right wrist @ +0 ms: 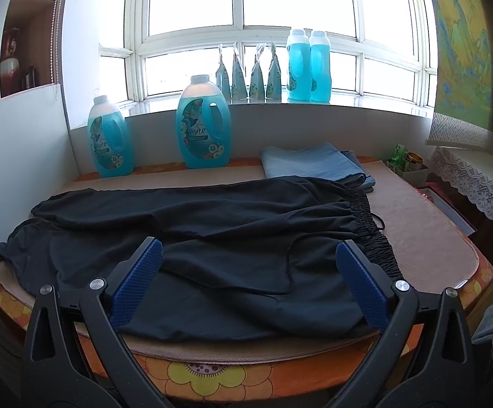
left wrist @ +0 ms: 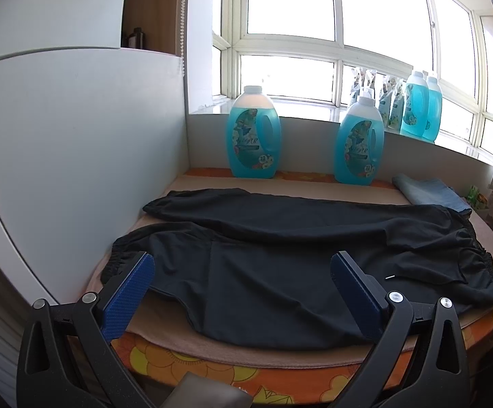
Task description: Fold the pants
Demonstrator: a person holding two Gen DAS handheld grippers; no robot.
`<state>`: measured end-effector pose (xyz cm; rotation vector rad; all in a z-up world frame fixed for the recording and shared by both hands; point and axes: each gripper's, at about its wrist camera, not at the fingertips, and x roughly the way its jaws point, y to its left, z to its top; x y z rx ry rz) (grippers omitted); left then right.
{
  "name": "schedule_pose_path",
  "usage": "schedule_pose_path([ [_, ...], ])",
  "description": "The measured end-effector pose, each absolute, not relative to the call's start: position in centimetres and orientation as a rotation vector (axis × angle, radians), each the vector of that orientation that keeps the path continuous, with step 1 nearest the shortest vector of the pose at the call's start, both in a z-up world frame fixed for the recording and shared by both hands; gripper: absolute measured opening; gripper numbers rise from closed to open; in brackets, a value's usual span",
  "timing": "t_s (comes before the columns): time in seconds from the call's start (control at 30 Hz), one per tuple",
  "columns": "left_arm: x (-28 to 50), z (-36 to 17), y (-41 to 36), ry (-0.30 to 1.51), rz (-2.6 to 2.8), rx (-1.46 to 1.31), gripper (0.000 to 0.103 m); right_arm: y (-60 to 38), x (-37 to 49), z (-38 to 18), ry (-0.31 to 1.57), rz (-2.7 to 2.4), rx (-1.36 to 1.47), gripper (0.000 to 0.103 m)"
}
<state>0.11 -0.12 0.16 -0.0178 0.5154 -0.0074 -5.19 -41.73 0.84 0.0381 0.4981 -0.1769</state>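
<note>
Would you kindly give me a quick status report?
Both claws open, left, right. Black pants spread flat, unfolded. Folded blue cloth touches waistband.

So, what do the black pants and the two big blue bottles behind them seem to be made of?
Black pants: thin, matte woven fabric, probably; it lies in soft wrinkles, with a gathered elastic waistband.
Blue bottles: translucent glossy plastic, apparently; the blue liquid shows through, under white caps.
</note>
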Motion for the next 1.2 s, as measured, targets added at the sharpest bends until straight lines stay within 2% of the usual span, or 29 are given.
schedule_pose_path([
  [1.2,-0.01,-0.36,-0.53,0.517,-0.013,-0.005,0.103,-41.3,-5.26,0.32,0.51,-0.161,0.03,0.103],
])
